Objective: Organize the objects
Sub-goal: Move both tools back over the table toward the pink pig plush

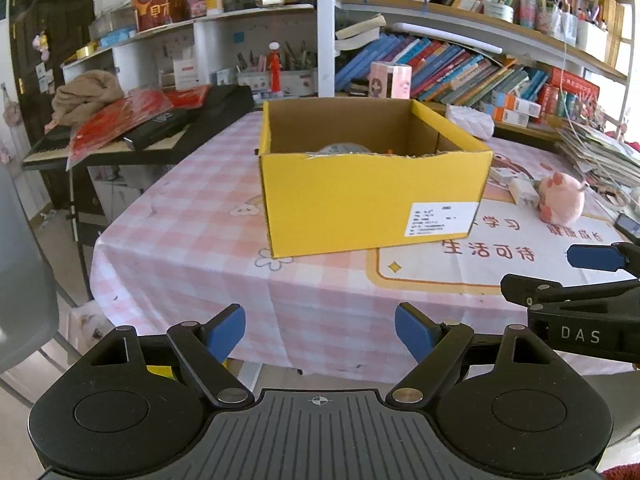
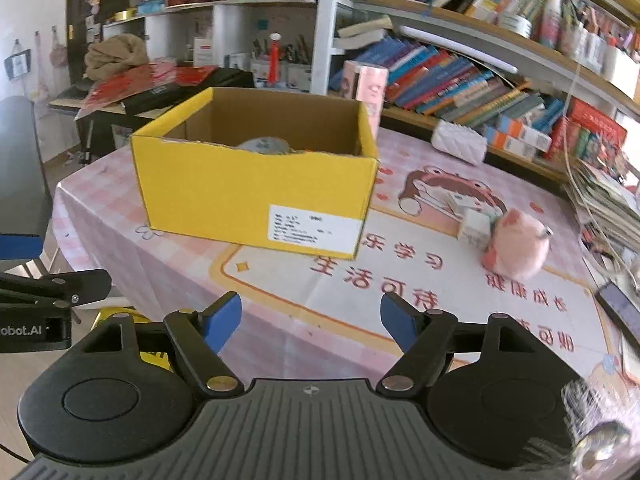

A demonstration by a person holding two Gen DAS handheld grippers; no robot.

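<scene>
A yellow cardboard box (image 1: 372,200) (image 2: 256,196) stands open on the pink checked tablecloth (image 1: 192,240); a grey round thing (image 2: 262,145) and something orange lie inside, mostly hidden by the front wall. A pink plush toy (image 1: 560,200) (image 2: 516,248) lies to the box's right beside a small white box (image 2: 474,226). My left gripper (image 1: 320,330) hangs open over the table's near edge, nothing between its blue pads. My right gripper (image 2: 312,320) is open over the printed mat (image 2: 400,292), empty too. Each gripper shows at the side of the other's view.
Bookshelves (image 1: 460,68) packed with books line the back. A side stand (image 1: 132,128) with red papers and a beige cloth sits at the left. A white quilted pouch (image 2: 460,142), stacked papers (image 2: 604,196) and a phone (image 2: 620,308) lie at the right.
</scene>
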